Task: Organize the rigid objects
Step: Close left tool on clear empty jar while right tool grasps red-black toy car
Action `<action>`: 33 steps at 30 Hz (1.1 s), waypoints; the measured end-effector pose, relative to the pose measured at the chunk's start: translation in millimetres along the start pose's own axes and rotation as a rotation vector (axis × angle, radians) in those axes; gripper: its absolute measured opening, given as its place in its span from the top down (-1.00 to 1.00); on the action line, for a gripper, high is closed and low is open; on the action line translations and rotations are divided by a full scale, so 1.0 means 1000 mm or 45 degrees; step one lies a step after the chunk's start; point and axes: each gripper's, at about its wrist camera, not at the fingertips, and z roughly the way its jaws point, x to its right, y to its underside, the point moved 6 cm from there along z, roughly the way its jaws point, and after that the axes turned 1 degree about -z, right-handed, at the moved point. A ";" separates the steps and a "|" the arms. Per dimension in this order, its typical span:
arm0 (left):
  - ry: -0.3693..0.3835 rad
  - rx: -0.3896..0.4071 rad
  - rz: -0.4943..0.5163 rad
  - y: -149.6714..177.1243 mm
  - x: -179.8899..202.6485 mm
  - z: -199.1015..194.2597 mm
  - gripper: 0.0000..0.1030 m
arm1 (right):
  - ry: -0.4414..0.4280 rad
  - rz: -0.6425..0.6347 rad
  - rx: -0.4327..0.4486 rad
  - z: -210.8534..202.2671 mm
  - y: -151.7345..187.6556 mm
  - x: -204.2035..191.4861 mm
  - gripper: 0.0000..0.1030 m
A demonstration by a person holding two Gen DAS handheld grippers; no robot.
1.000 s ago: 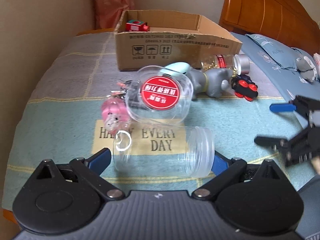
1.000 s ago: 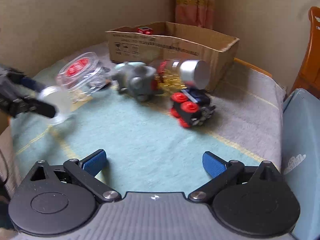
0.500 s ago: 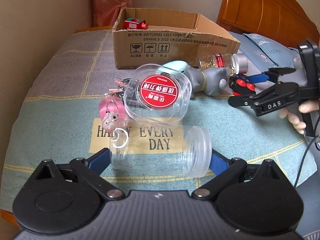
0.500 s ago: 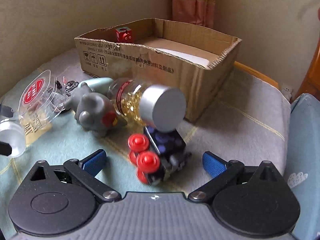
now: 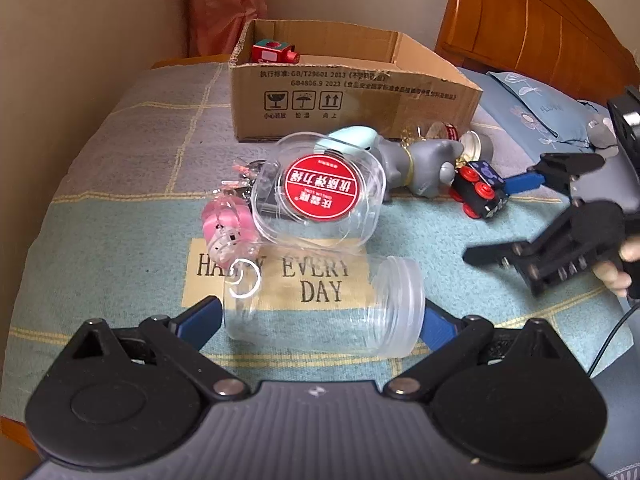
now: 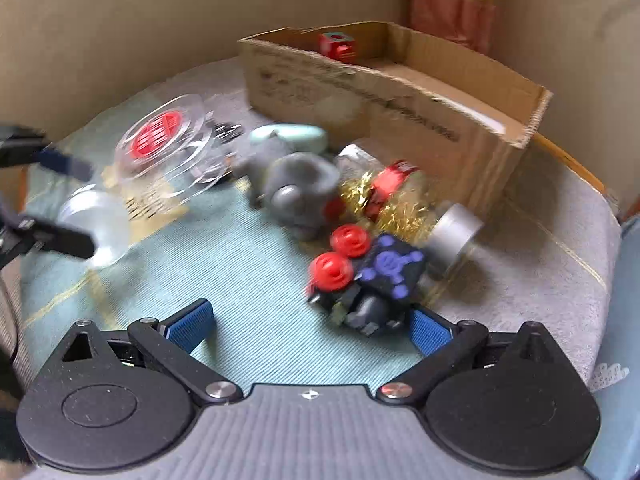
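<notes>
My left gripper (image 5: 320, 316) is shut on a clear plastic jar (image 5: 320, 312) lying sideways between its blue pads, above the bed cover. My right gripper (image 6: 310, 322) is open; a black toy train with red wheels (image 6: 368, 280) lies just inside its right pad (image 6: 428, 334). The train (image 5: 480, 192) and right gripper (image 5: 520, 220) also show in the left wrist view. An open cardboard box (image 5: 352, 92) at the back holds a red block (image 5: 272, 50). The box (image 6: 400, 92) also shows in the right wrist view.
Between me and the box lie a clear tub with a red label (image 5: 320, 192), a pink keychain toy (image 5: 228, 232), a grey plush figure (image 6: 296, 188), and a silver-capped bottle of gold tinsel (image 6: 400, 208). A wooden headboard (image 5: 540, 28) and blue pillow (image 5: 532, 116) stand at right.
My right gripper has swung back and lowered around the toy train, which now sits by its right pad. My left gripper keeps hold of the jar, nearly still.
</notes>
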 end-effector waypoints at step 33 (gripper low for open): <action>0.022 0.029 0.114 -0.008 0.009 -0.007 -0.77 | 0.248 0.249 0.011 -0.011 -0.010 0.004 -0.09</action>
